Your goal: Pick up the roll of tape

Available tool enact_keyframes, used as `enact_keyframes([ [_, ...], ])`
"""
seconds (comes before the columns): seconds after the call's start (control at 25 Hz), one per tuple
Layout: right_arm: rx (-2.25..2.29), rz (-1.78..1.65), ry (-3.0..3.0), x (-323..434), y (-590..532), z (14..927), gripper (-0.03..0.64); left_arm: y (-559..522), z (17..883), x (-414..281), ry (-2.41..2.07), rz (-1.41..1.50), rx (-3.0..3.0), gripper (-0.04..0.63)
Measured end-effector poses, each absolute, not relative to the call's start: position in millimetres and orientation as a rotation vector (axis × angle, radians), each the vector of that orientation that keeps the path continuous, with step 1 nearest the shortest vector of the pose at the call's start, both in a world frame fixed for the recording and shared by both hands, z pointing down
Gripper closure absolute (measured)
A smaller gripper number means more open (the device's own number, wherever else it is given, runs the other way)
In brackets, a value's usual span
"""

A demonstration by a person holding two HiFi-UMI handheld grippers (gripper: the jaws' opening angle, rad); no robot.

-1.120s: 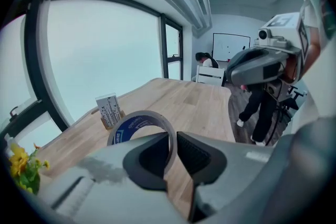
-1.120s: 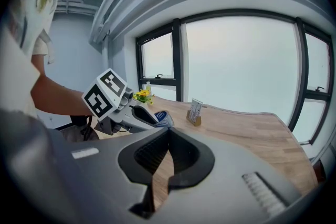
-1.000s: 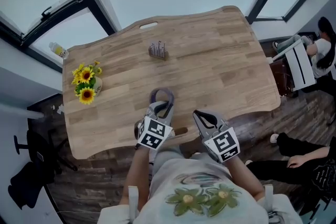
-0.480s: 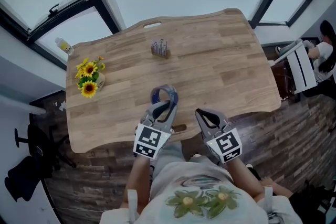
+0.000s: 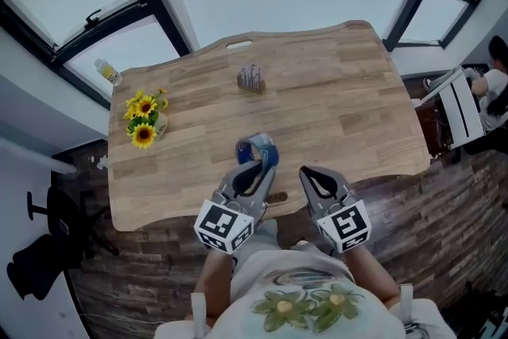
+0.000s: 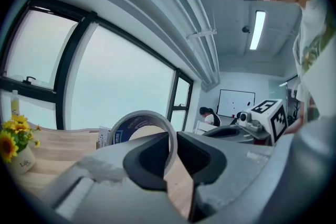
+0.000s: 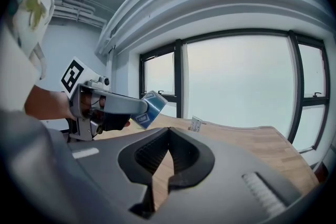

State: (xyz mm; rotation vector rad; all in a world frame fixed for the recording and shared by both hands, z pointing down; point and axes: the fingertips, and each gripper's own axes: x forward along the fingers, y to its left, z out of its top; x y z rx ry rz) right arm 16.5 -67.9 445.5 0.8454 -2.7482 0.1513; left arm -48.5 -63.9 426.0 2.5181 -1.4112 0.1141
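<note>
The tape roll [image 5: 259,148], grey with a blue inner label, hangs above the wooden table [image 5: 349,91] near its front edge. My left gripper [image 5: 255,160] is shut on the roll's wall, one jaw inside the ring and one outside. In the left gripper view the roll [image 6: 140,116] stands upright between the jaws of the left gripper [image 6: 172,145]. The right gripper view shows the roll [image 7: 150,107] at the tip of the left gripper [image 7: 137,107], off the tabletop. My right gripper [image 5: 312,175] hovers just to the right, shut with nothing in it [image 7: 168,132].
A small pot of sunflowers [image 5: 144,123] stands at the table's left. A small metallic clip holder [image 5: 250,78] sits towards the far middle. A bottle [image 5: 106,71] rests on the window sill. People sit beyond the table's right end.
My left gripper has risen with the tape roll, lifting it off the table and tilting it. The right gripper has moved up slightly.
</note>
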Motion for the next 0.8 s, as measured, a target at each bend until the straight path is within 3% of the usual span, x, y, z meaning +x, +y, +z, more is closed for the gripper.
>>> enact_keyframes([
  [0.8, 0.824, 0.12, -2.775, -5.3, -69.4, 436.0, 0.618, -50.9, 423.2, -60.6, -1.377, 0.019, 2.499, 0.54],
])
